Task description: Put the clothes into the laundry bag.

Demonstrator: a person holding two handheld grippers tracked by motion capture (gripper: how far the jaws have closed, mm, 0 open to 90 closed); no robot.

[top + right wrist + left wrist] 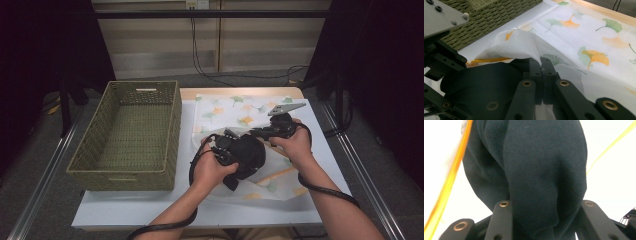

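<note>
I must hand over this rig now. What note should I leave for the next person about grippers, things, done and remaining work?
Left gripper: shut on the dark garment, a rolled bundle bulging between its jaws.
Right gripper: shut on the edge of the leaf-print mesh bag, lifting it as a flap.
Things: garment sits at the bag's raised opening, on the white table. The woven basket is at the left, nothing in it.
Done: both grips taken, opening lifted.
Left: probably push the garment fully into the bag, then release.
</note>
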